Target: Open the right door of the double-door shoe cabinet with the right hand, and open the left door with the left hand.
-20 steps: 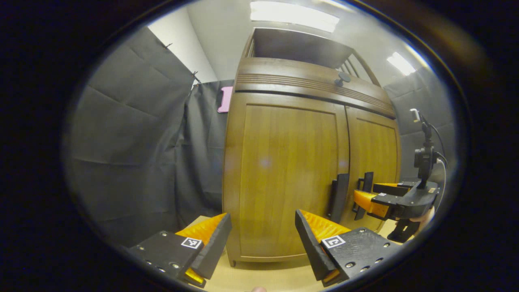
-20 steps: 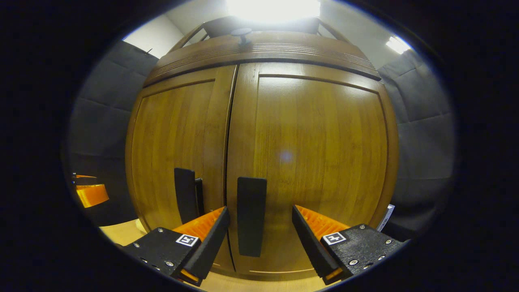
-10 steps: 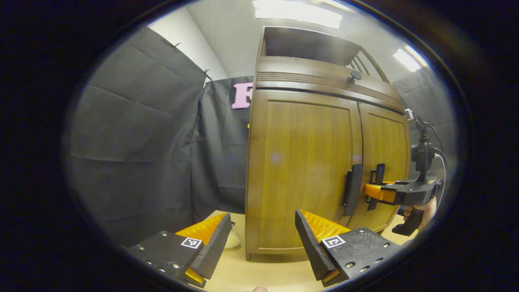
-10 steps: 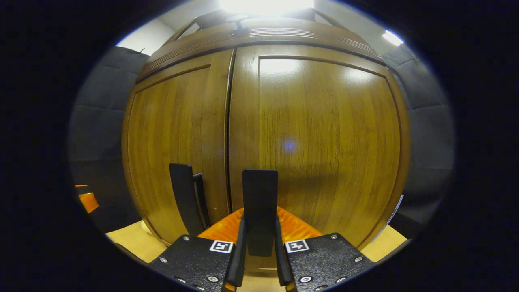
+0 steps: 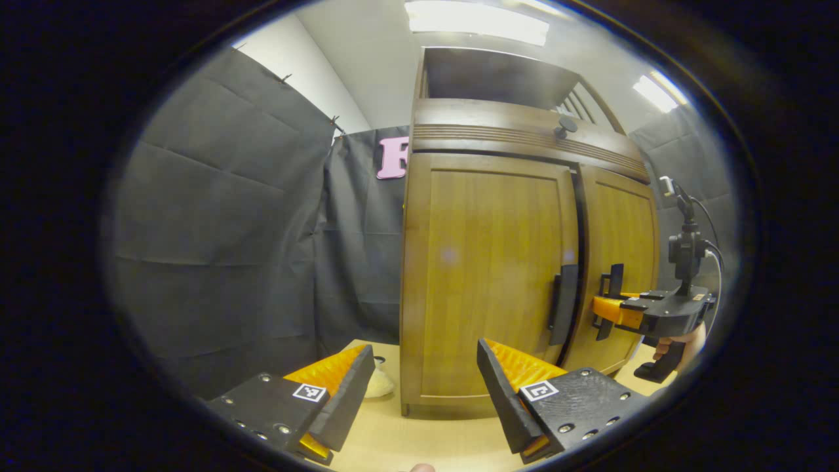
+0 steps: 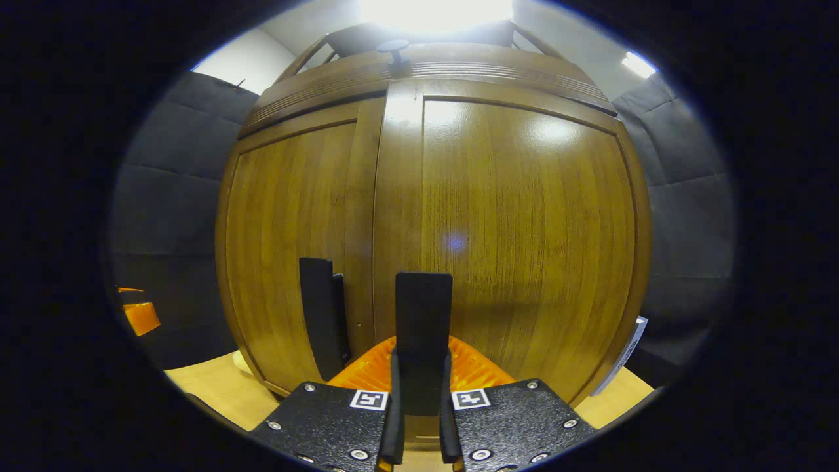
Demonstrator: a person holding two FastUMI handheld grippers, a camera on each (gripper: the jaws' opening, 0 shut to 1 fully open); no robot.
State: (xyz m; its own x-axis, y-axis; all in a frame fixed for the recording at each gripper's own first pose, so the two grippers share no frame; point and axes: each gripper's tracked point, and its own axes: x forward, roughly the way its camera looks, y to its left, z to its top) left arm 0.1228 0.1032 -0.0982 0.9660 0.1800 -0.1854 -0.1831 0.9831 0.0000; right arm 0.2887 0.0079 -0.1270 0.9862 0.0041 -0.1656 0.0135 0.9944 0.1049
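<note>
Left gripper view: the left gripper is hovering with jaws released, well apart from the shoe cabinet standing on the counter. The left door is sitting closed, its handle untouched. Farther off, the right gripper, held in a hand, is grasping the right door's handle; a dark gap is showing between the doors.

Right gripper view: the right gripper is clenching its jaws on the right door's handle, with the right door just ahead.
</note>
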